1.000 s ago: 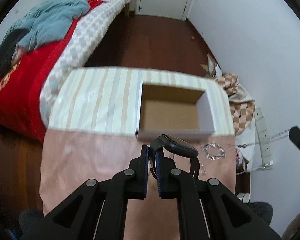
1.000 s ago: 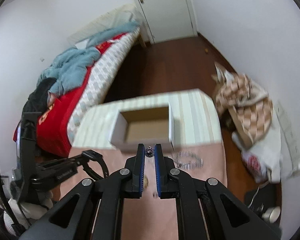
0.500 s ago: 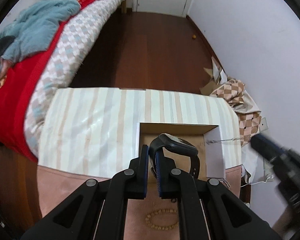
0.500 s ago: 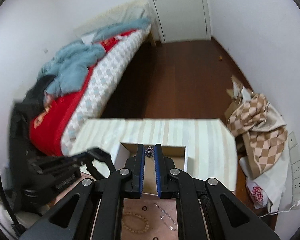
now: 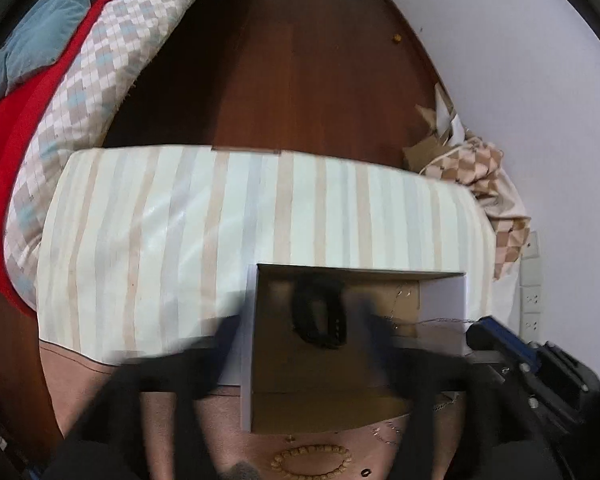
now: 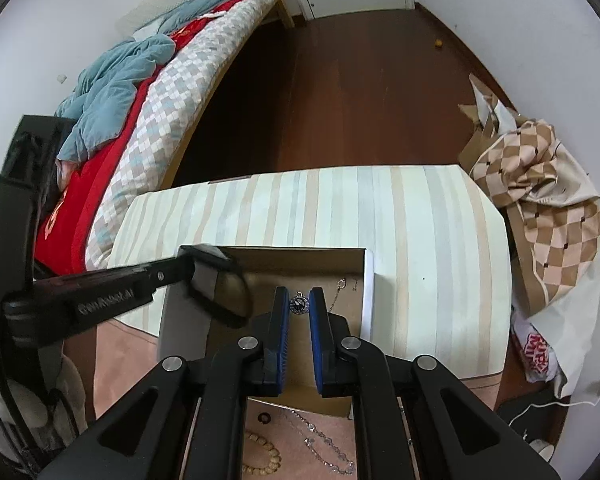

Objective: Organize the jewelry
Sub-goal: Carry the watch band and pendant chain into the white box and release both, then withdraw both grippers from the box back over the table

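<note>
An open cardboard box (image 5: 444,300) (image 6: 367,292) sits on the striped table. A black watch (image 5: 320,316) (image 6: 228,300) lies blurred inside the box. My left gripper (image 5: 300,344) is blurred, its fingers spread wide over the box, one finger (image 6: 140,280) showing in the right wrist view. My right gripper (image 6: 299,304) hovers over the box, shut on a small silver pendant (image 6: 299,303) whose thin chain (image 6: 336,298) trails into the box. A beaded bracelet (image 5: 312,458) (image 6: 262,458), a silver chain (image 6: 324,446) and a small ring (image 6: 265,418) lie on the pink cloth in front.
A bed with red and checked bedding (image 5: 80,100) stands to the left. A checked cloth pile (image 6: 540,208) and bags lie at the right wall. Dark wood floor (image 5: 300,60) lies beyond the table. My right gripper's body (image 5: 540,368) shows at the lower right.
My left gripper has opened and let the watch go into the box. Both grippers have moved forward over the box. My right gripper still holds the pendant.
</note>
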